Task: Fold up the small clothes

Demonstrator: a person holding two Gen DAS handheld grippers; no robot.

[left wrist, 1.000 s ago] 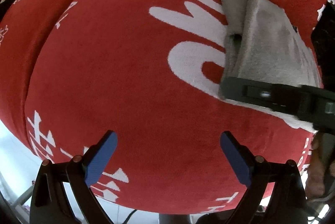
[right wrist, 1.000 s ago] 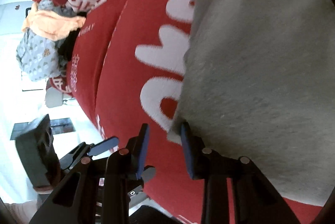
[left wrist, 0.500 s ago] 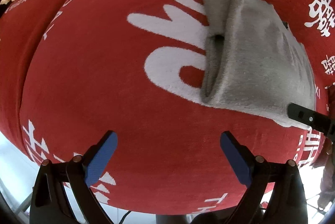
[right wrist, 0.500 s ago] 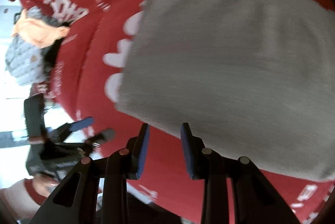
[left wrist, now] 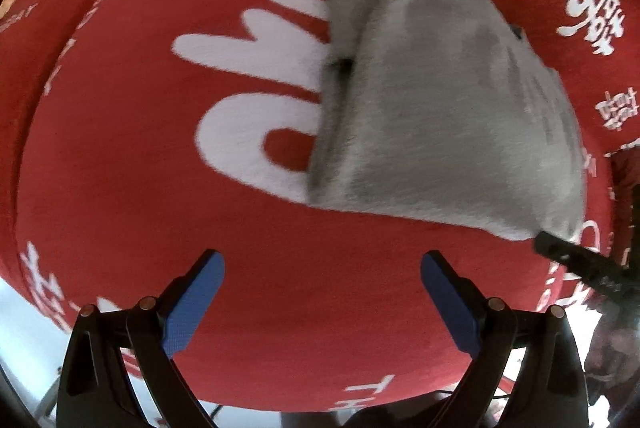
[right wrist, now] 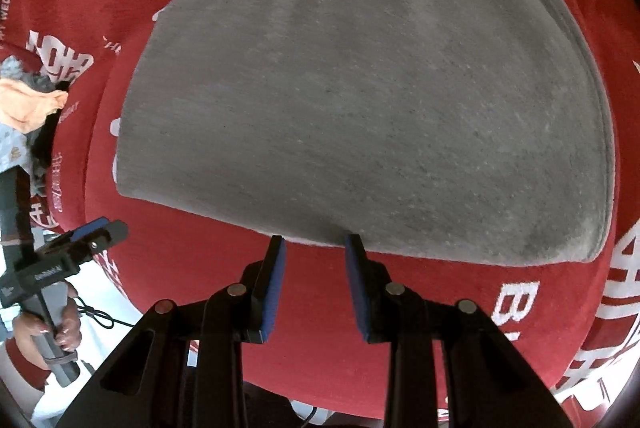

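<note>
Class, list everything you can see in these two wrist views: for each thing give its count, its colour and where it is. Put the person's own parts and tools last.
Folded garment: one, grey, lying on the red cloth, straight ahead of the right gripper.
Cloth cover: one, red with white lettering and symbols, spread under everything.
Pile of clothes: one heap, orange piece on top of grey patterned and dark ones, far left edge of the right wrist view.
Left gripper: one, black with blue pads, open wide, hovering over bare red cloth.
Right gripper: one, black with blue pads, jaws apart, tips at the garment's near edge.
Hand: one, holding the left gripper's handle, lower left of the right wrist view.
</note>
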